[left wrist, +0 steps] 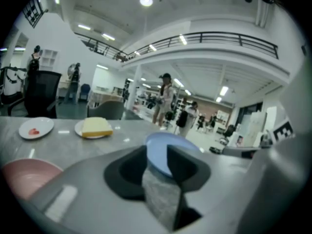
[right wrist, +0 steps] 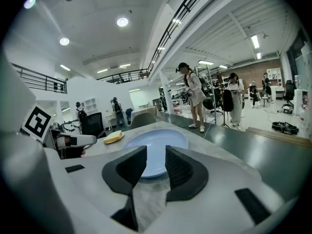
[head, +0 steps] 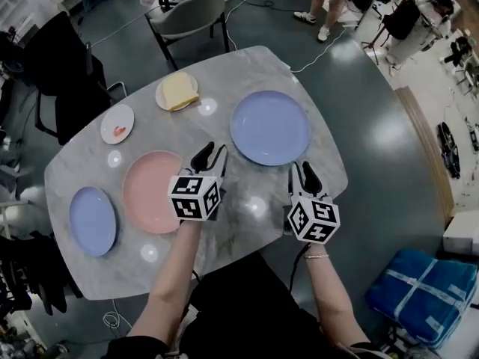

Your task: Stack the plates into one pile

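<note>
Small blue plate (head: 93,221) well left of left tongs (head: 213,154); pink plate (head: 150,191) just left of them. Left tongs wide, empty, over surface (head: 233,234). Big blue plate (head: 269,127) ahead, between both tongs. Right tongs (head: 301,172) wide, empty, near surface edge.

Grey marbled table (head: 247,66), pale blue plate (head: 270,127) at its far right, pink plate (head: 152,192) mid-table, smaller blue plate (head: 93,221) at its near left, white plate (head: 117,123) with a red spot, yellow block (head: 178,90) at its far edge, black-and-white square-patterned cubes on left gripper (head: 209,152) and right gripper (head: 305,169)
</note>
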`<action>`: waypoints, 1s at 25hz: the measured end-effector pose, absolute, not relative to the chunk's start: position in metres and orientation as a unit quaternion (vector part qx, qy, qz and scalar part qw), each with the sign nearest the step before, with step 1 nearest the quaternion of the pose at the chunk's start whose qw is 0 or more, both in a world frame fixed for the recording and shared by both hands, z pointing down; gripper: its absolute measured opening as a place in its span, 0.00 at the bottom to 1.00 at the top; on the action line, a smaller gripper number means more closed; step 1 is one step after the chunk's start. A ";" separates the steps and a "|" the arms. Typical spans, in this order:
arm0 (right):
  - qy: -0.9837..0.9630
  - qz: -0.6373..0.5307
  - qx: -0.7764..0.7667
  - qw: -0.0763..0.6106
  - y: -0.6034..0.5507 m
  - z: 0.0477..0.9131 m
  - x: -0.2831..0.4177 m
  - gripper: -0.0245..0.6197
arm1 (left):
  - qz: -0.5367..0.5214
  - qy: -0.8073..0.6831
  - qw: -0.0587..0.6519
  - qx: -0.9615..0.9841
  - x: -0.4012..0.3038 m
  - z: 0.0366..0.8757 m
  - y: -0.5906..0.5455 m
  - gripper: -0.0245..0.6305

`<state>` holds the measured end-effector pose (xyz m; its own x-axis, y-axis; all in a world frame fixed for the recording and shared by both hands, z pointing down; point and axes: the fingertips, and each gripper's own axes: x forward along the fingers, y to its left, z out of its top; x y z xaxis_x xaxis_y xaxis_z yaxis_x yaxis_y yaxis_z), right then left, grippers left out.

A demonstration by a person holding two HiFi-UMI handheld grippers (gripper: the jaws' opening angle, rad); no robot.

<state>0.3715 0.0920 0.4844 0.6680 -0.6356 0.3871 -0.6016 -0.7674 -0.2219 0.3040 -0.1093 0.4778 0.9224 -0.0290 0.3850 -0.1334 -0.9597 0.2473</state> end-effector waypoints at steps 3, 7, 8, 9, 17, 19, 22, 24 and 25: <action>0.321 -0.234 -0.917 0.037 0.095 0.497 0.392 0.21 | 0.202 -0.036 0.139 0.969 0.330 0.488 -0.111 0.23; 0.301 -0.247 -0.920 0.032 0.096 0.514 0.417 0.21 | 0.219 -0.043 0.145 0.964 0.357 0.509 -0.119 0.26; 0.297 -0.251 -0.921 0.030 0.096 0.518 0.422 0.21 | 0.224 -0.046 0.147 0.962 0.361 0.514 -0.122 0.26; 0.292 -0.256 -0.921 0.028 0.096 0.521 0.427 0.21 | 0.229 -0.050 0.149 0.961 0.364 0.519 -0.124 0.27; 0.268 -0.300 -0.916 -0.003 0.101 0.552 0.454 0.22 | 0.260 -0.070 0.167 0.949 0.385 0.548 -0.133 0.27; 0.267 -0.303 -0.915 -0.011 0.099 0.557 0.458 0.22 | 0.265 -0.070 0.170 0.947 0.389 0.553 -0.132 0.27; 0.265 -0.305 -0.915 -0.022 0.094 0.558 0.463 0.22 | 0.279 -0.069 0.171 0.943 0.395 0.561 -0.130 0.27; 0.265 -0.312 -0.912 -0.032 0.091 0.559 0.465 0.22 | 0.287 -0.069 0.170 0.940 0.398 0.566 -0.128 0.27; 0.265 -0.317 -0.910 -0.037 0.090 0.559 0.466 0.22 | 0.290 -0.069 0.167 0.940 0.399 0.567 -0.127 0.27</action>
